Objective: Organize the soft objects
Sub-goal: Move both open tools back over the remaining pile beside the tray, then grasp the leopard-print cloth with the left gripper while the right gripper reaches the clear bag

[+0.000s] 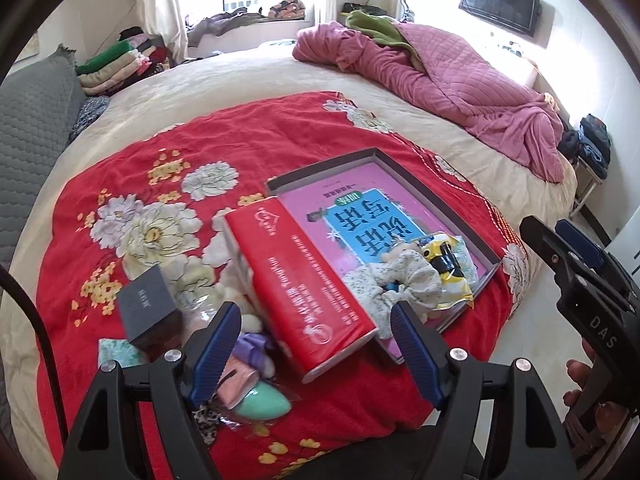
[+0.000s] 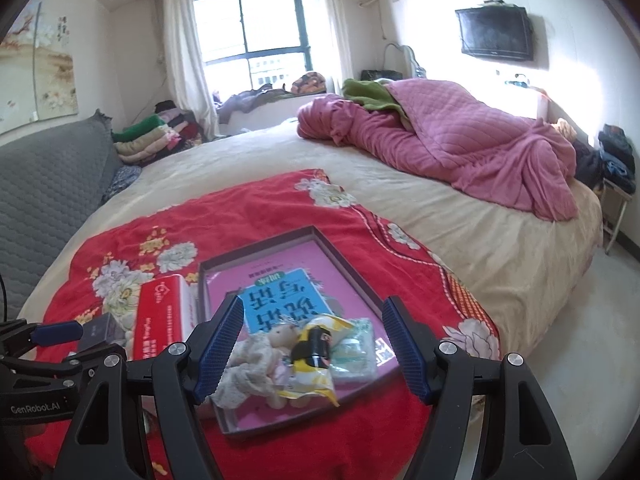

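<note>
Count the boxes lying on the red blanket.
3: open tray box at the right, red tissue box against its left side, small dark box further left. Others may be hidden.

One tray [image 2: 360, 280], one tissue pack [image 1: 304, 288]

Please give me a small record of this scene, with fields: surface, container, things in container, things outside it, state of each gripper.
surface: red floral blanket on a bed
container: shallow open box, pink inside
in container: yellow packet, pale scrunchie, small doll, all at its near end
outside container: red tissue pack leaning at its left side; dark small box; mint sponge; purple soft item
left gripper: open, holds nothing
right gripper: open, above the near end of the box
</note>
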A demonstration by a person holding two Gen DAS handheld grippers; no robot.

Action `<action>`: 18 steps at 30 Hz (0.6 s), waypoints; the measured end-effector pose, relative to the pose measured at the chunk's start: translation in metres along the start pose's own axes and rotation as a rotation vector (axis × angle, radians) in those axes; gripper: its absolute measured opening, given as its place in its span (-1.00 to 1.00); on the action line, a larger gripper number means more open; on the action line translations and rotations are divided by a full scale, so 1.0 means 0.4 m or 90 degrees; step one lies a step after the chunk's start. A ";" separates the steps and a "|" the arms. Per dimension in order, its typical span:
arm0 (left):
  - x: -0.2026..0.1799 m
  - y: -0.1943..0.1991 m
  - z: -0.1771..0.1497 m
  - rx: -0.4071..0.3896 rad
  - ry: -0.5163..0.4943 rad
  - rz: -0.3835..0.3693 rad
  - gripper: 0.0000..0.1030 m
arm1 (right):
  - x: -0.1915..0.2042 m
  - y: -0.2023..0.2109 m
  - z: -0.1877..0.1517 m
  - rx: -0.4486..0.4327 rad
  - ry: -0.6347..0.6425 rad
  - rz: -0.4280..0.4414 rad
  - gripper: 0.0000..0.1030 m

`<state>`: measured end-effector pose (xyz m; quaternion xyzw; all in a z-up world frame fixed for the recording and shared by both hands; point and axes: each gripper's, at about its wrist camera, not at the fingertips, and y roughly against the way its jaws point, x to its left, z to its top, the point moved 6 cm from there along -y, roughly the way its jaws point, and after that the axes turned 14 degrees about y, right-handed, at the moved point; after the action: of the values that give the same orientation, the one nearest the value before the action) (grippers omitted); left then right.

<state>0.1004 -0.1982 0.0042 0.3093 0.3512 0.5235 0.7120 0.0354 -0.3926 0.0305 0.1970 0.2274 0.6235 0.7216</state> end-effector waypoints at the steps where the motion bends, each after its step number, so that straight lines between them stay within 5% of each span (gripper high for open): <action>1: 0.012 0.008 0.001 -0.003 0.004 0.002 0.49 | 0.008 0.004 0.005 -0.001 0.004 0.001 0.42; 8: 0.115 0.055 0.003 -0.018 0.049 0.014 0.49 | 0.072 0.030 0.026 -0.009 0.042 0.024 0.42; 18: 0.389 0.136 0.003 -0.044 0.150 0.093 0.49 | 0.216 0.063 0.061 -0.023 0.116 0.074 0.42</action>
<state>0.1046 -0.0341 0.0215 0.2456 0.3906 0.6182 0.6363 0.0392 -0.3035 0.0577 0.1394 0.2691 0.6835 0.6640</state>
